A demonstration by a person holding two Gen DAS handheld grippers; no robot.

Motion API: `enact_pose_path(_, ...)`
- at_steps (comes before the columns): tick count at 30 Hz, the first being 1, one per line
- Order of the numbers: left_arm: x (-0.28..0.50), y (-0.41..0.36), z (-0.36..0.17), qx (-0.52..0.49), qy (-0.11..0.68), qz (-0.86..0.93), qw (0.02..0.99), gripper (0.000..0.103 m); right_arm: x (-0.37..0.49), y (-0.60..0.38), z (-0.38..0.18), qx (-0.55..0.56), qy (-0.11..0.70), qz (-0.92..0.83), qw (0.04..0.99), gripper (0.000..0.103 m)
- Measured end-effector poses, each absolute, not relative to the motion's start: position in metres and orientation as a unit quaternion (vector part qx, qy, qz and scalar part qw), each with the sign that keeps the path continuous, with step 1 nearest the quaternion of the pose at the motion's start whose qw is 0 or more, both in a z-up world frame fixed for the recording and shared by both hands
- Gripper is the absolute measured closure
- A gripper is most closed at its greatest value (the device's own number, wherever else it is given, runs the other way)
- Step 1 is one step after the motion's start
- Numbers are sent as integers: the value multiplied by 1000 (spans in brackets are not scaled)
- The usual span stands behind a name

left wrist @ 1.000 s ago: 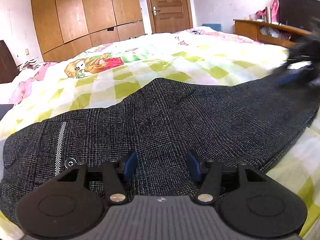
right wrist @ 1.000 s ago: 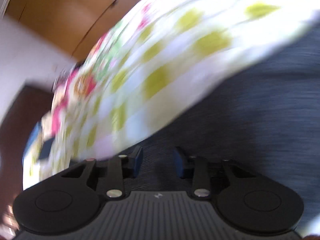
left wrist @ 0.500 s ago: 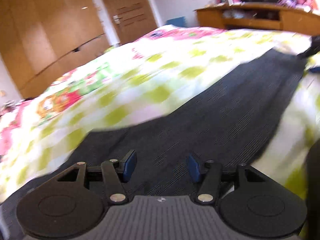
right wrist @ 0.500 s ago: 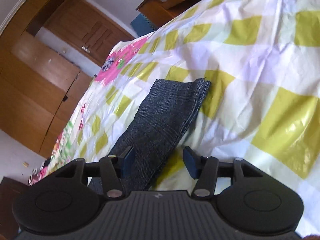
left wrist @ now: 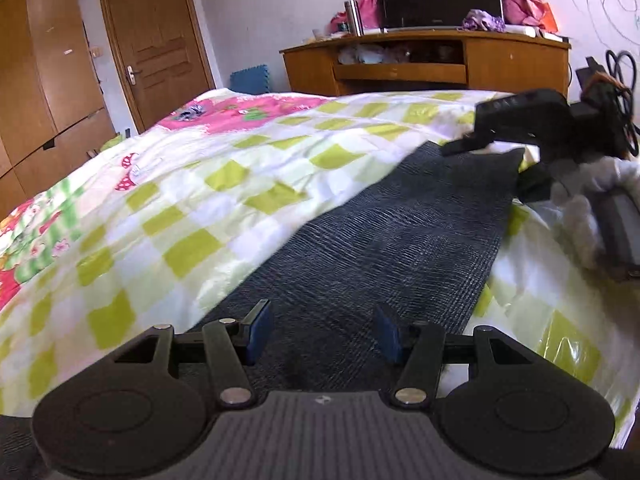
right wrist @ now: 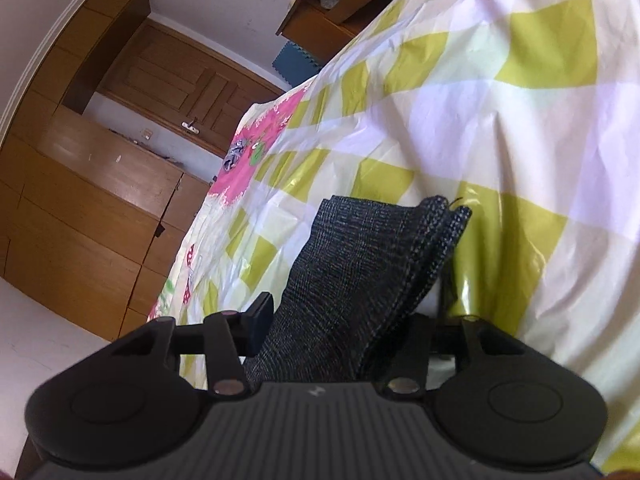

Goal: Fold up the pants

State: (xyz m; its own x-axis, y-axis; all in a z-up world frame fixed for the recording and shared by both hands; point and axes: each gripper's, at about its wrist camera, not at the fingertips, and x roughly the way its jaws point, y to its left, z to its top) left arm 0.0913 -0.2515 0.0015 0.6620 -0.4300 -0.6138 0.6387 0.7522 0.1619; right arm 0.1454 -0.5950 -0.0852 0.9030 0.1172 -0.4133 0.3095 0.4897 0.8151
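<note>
hems of the pants (right wrist: 360, 264) sit between your closing right hand-held gripper (right wrist: 340, 320); layers may slip. left hand-held gripper (left wrist: 320, 332), at 6 o'clock, gapes empty.

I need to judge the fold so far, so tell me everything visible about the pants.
The pants are dark grey woven fabric with a fine check, lying as one long strip on the checked bedspread. The hem end shows stacked layers. It passes between the right tongs, whose jaws have just been closing. The left tongs stand open above the cloth.
</note>
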Motion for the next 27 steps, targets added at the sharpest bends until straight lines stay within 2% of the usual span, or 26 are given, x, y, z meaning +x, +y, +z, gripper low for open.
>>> enact_pose_path(2, 94, -252, -4, 174, 294, -297, 892, 35, 158, -596, -92, 513, 225, -66, 826, 92)
enact_pose_path(3, 98, -253, -9, 169, 301, -296, 891, 35, 163, -597, -96, 528, 232, -70, 814, 97)
enact_pose_path(7, 109, -246, -17, 127, 331, -292, 888, 34, 152, -591, -73, 558, 191, -29, 807, 97)
enact_pose_path(13, 101, -219, 0, 103, 318, -287, 898, 34, 165, -521, 12, 458, 190, 58, 867, 97)
enact_pose_path(19, 88, -119, 27, 61, 290, -222, 929, 34, 199, -383, 62, 333, 233, 157, 900, 97)
enact_pose_path(27, 46, 41, 29, 68, 273, -71, 957, 34, 211, -181, 59, 209, 324, 274, 881, 97)
